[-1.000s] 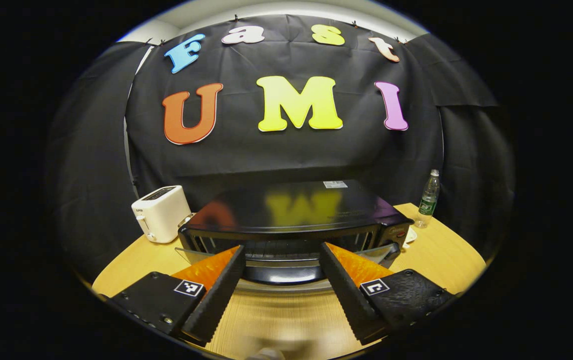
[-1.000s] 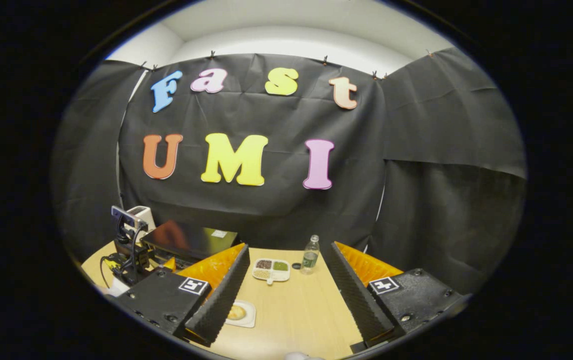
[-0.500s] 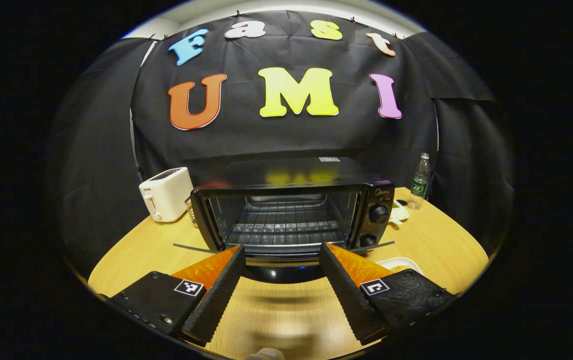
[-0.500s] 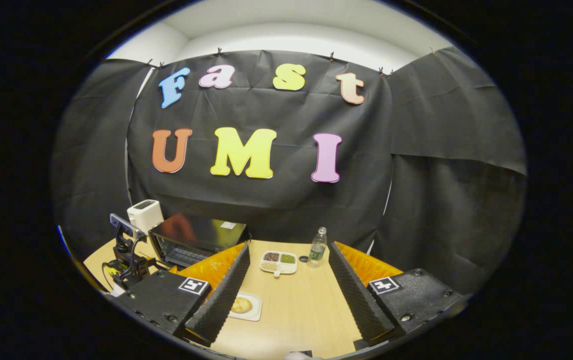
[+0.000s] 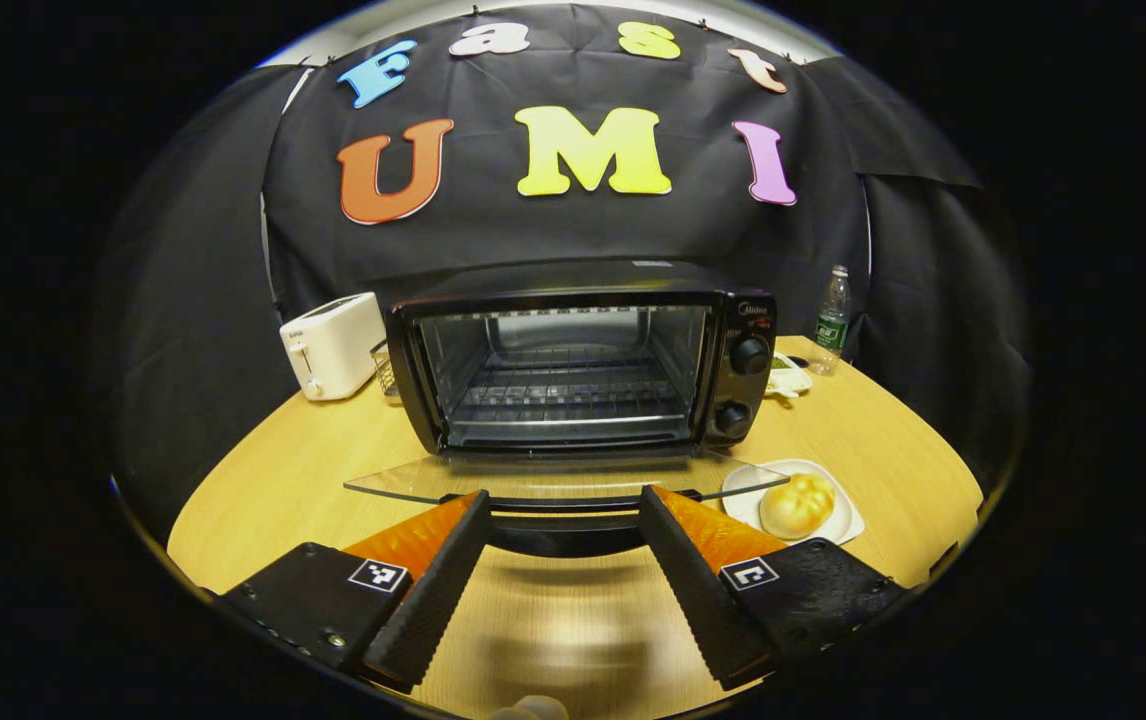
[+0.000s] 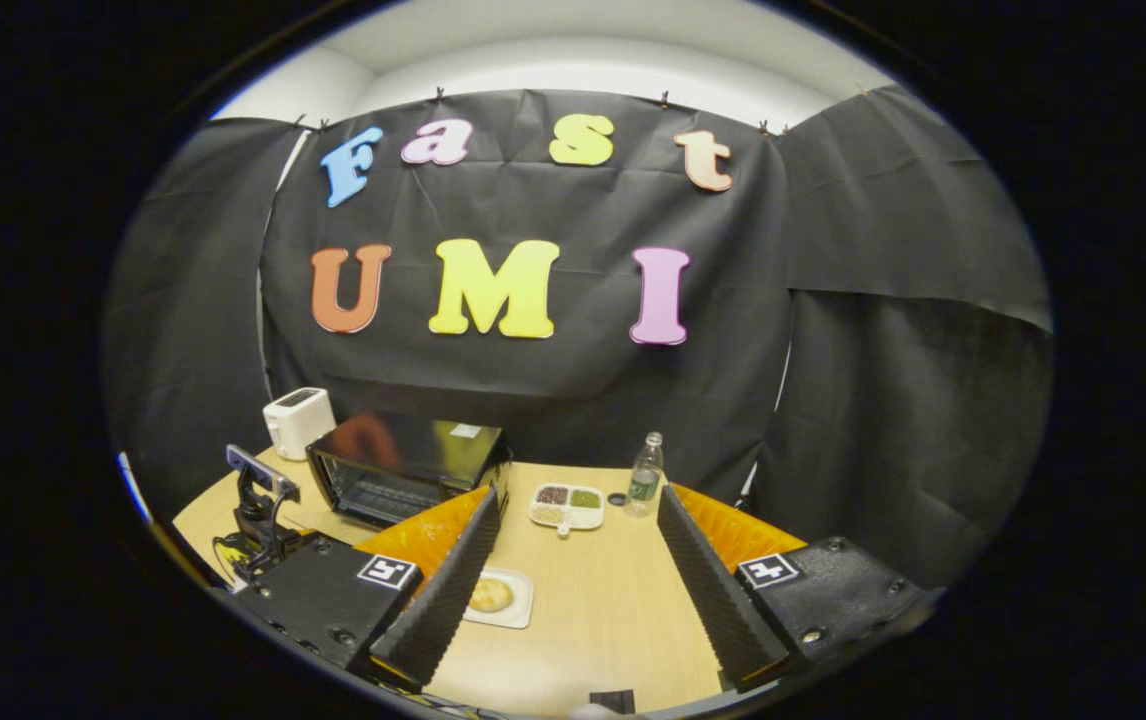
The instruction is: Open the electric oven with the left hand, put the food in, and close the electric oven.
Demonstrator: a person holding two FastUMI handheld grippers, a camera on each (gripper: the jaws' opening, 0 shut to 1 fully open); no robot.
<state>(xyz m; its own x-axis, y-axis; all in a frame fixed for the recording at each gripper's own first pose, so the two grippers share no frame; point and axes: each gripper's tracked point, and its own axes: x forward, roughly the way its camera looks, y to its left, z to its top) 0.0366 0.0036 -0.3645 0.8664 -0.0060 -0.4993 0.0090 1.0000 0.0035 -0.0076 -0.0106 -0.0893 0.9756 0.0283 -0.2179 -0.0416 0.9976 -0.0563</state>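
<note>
Since a second ago, the oven (image 5: 573, 365) door (image 5: 553, 480) has been swinging down, and now I am seeing it lying flat and open at centre frame in the left gripper view, its handle (image 5: 565, 520) sitting between the fingers of my left gripper (image 5: 565, 580), which are spread wide and clamping nothing. I am looking for the bun (image 5: 797, 505) next: it is resting on its plate (image 5: 838, 525) at lower right of that view, just beside the door's right corner. In the right gripper view the bun (image 6: 490, 595) is lying just beyond my right gripper (image 6: 573, 600), left of centre, jaws wide apart and empty. I am judging the right gripper nearer, with the cavity lying to its upper left.
</note>
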